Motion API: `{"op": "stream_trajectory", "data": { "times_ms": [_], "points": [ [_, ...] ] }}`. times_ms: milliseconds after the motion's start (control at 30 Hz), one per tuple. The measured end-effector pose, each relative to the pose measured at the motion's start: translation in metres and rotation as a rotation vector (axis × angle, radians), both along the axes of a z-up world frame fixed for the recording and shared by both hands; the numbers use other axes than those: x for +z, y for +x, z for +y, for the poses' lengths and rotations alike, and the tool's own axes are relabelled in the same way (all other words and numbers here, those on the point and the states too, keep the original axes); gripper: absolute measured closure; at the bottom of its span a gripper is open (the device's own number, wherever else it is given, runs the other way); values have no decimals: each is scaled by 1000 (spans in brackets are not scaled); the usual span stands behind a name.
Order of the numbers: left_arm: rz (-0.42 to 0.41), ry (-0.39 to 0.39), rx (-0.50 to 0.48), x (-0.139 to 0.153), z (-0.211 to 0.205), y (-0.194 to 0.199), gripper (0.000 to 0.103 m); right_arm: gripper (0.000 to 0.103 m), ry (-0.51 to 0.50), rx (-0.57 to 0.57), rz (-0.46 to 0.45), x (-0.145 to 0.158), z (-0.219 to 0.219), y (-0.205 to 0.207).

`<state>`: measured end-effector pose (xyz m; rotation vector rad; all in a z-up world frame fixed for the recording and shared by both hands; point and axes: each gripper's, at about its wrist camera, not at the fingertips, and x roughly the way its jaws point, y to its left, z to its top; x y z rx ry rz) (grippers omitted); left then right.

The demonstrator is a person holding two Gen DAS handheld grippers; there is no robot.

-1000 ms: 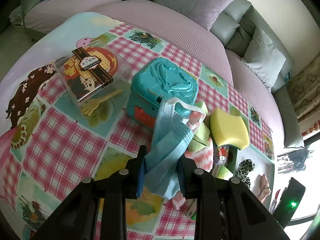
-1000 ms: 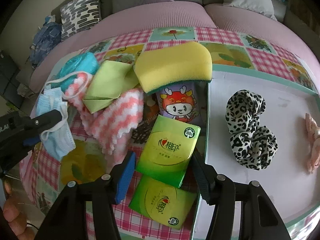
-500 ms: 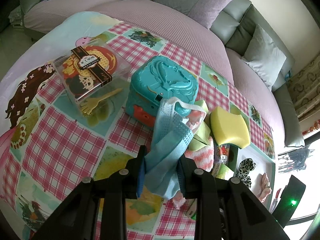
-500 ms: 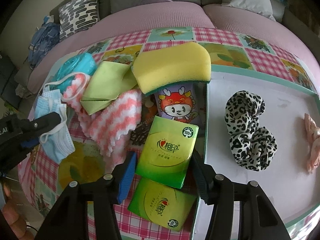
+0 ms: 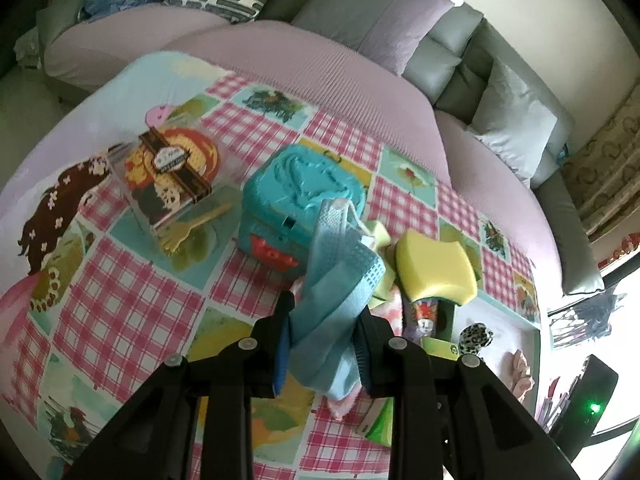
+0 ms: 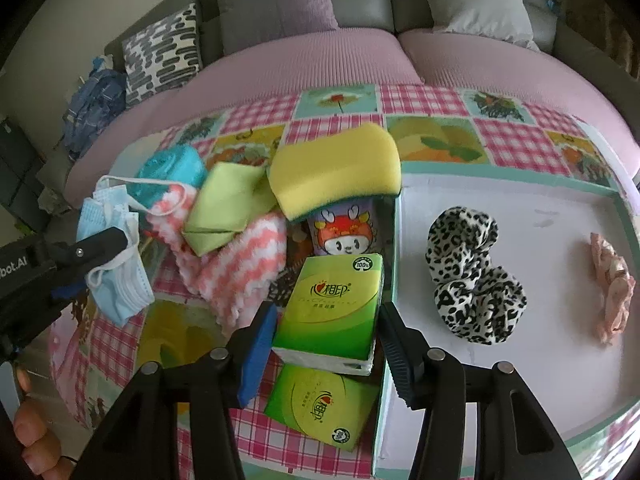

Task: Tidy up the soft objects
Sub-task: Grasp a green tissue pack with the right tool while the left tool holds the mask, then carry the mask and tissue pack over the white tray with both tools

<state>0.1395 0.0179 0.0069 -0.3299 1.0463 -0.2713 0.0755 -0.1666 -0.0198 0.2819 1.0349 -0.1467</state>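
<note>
**A:** Start with what is closest. What are the jaws doing?

**B:** The right gripper [image 6: 328, 332] has just been closing its jaws. They now grasp the upper tissue pack [image 6: 332, 304], a green one, by its 2 long sides. It tilts above the lower tissue pack [image 6: 320, 404], which lies flat near the front edge of the worktop [image 5: 120, 300].

**A:** And the other side?

**B:** The left gripper [image 5: 320, 344] is clenched on a blue face mask [image 5: 340, 280]. The mask hangs bunched between the jaws, above the checked cloth, with its white ear loops trailing.

**A:** What is just right of the packs?

**B:** The white tray [image 6: 520, 380], at the right edge. It holds 2 things: a leopard scrunchie [image 6: 472, 276] near its middle and a pink scrunchie [image 6: 612, 284] at its right rim, well apart.

**A:** Farther back?

**B:** A cartoon pack [image 6: 344, 236] touches the tray's left wall, partly under the yellow sponge [image 6: 336, 168]. Left of it, a pink-and-white striped cloth [image 6: 240, 272] lies with a folded green cloth [image 6: 224, 208] on top.

**A:** And behind the pile?

**B:** A teal box [image 5: 296, 196] sits with its lid on. Toward the left edge is a clear cake box [image 5: 168, 176] with a gold fork [image 5: 188, 228] beside it. The sofa [image 6: 320, 60] curves around the far edge.
</note>
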Motion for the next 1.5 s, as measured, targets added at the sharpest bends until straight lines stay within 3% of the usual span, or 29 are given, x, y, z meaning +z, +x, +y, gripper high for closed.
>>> {"op": "stream_trajectory", "data": {
  "times_ms": [467,667,1133,1500],
  "points": [
    [-69,6,-9,21,-4,-9,74,48,10,-37,-74,23,-13,-11],
    [-100,25,-59,28,-22,-16,74,48,-6,-120,-102,33,-41,-22],
    [-150,11,-334,33,-123,-34,74,48,11,-412,-61,23,-152,-62],
    [-134,-50,-560,11,-211,-49,74,48,52,-521,-27,7,-193,-80]
  ]
}}
